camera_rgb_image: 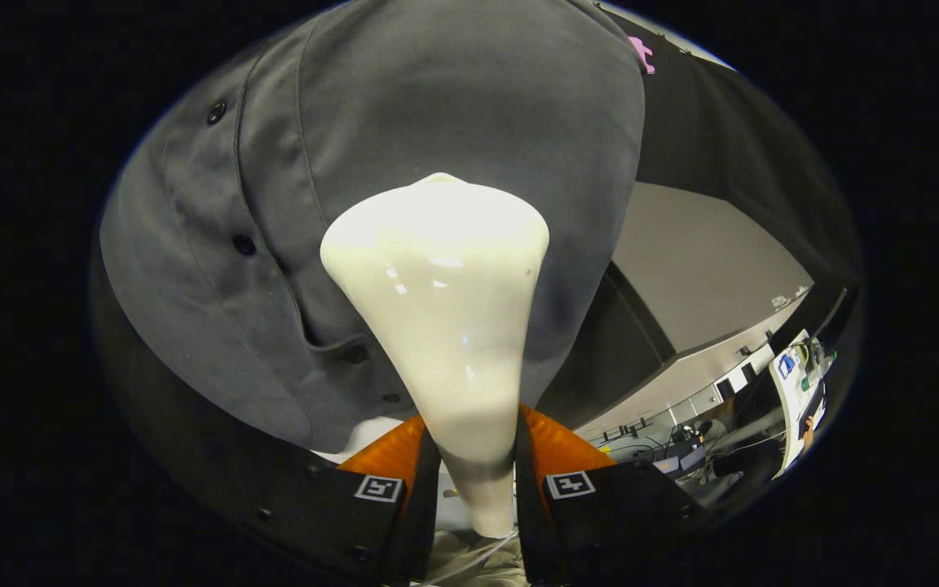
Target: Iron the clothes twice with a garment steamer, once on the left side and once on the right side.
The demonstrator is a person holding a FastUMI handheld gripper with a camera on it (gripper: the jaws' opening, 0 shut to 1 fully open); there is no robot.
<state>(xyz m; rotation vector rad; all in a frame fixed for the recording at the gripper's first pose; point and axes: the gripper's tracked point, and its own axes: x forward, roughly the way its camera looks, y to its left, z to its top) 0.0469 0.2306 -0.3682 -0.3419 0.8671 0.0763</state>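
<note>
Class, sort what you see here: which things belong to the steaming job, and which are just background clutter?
Job things:
- garment steamer, clamped between both fingers of the gripper
- grey shirt, just ahead of the steamer's head

Lying about:
- cluttered desk beyond the shirt
- grey partition panel

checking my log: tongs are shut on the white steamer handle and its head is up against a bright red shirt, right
Not quite. In the gripper view the tongs are shut on the white steamer handle, head against the shirt, but that shirt is dark grey, not bright red.
</note>
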